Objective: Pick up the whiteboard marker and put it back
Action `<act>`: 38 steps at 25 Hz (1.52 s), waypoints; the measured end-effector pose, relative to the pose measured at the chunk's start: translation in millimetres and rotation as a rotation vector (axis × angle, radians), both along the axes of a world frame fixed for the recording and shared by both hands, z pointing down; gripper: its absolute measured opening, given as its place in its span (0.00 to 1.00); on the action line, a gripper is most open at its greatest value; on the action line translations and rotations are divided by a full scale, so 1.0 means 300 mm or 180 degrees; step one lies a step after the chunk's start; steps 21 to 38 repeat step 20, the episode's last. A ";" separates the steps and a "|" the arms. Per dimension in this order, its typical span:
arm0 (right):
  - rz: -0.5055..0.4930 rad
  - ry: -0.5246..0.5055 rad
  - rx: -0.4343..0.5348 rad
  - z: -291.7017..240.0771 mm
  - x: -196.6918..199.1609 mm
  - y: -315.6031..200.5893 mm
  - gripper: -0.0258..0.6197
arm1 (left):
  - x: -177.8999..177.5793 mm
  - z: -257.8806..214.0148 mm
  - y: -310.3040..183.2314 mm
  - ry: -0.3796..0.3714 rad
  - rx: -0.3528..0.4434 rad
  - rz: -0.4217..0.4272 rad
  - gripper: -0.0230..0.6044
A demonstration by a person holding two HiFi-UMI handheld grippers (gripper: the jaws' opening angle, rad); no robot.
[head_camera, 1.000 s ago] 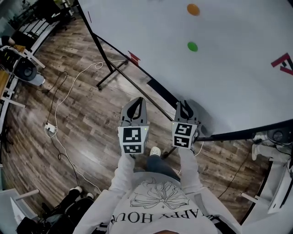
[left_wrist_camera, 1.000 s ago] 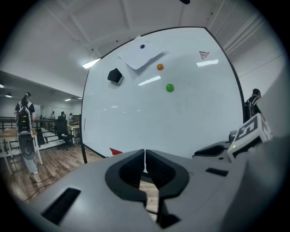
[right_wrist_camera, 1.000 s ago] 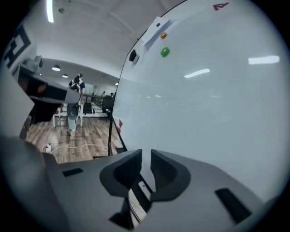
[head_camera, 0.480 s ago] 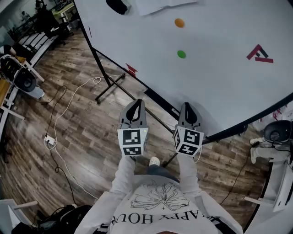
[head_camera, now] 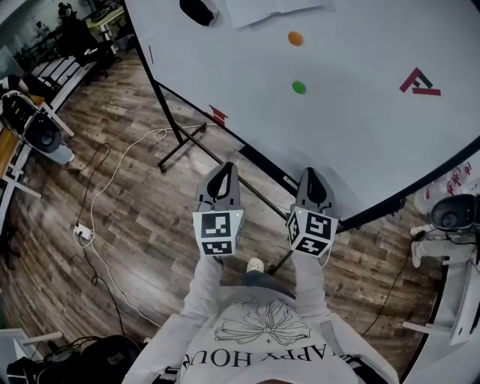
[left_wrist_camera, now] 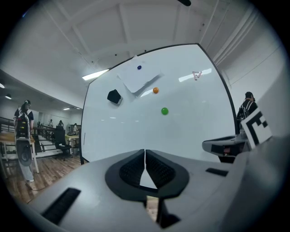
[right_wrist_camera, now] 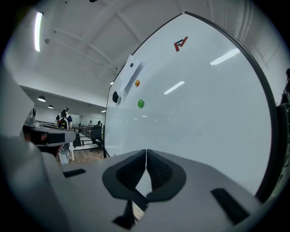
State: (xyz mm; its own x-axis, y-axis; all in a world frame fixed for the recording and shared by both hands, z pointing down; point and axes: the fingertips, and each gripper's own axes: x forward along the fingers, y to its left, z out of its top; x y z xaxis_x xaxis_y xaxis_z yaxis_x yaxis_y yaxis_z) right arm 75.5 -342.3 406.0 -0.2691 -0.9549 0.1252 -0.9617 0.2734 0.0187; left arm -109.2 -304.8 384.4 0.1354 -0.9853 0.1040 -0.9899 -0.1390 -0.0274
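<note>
**Left tongs** (left_wrist_camera: 145, 157): pads together, nothing between them.

**Right tongs** (right_wrist_camera: 146, 157): have just been closing; pads now together, nothing between them. I hold both pairs about level, facing the whiteboard (head_camera: 360, 135) near its lower edge.

**Whiteboard marker:** I cannot pick it out for certain in any view. A small red item (head_camera: 217, 114) at the whiteboard's lower edge, leftward of my tongs, may be it, but it is too small to tell.

**On the whiteboard:** green magnet (head_camera: 298, 87), with the orange magnet (head_camera: 295, 37) above it. The black eraser (head_camera: 196, 10) and paper sheet (head_camera: 270, 7) are near the top.

**Handling note, my judgement:** neither pair carries anything, so the marker is either already back or has yet to be found. To take it, I would part one pair before reaching, then close across the middle of the barrel.

**Views:**
- Only the head view shows the whiteboard's lower edge and the floor (head_camera: 142, 217) beneath it.
- Only the gripper views show the blue magnet (left_wrist_camera: 139, 67) on the sheet and my pads meeting.
</note>
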 end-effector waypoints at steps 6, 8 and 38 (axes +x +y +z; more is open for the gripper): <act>0.0000 0.0023 -0.0016 0.007 -0.013 0.020 0.05 | -0.014 0.003 0.016 0.0001 -0.0018 0.0025 0.05; -0.0003 0.0035 -0.0017 0.008 -0.017 0.024 0.05 | -0.014 -0.003 0.017 0.0004 -0.0010 0.0036 0.05; 0.0029 0.0050 -0.0001 0.003 -0.030 0.027 0.05 | -0.034 -0.007 0.028 -0.0010 0.0013 0.0052 0.05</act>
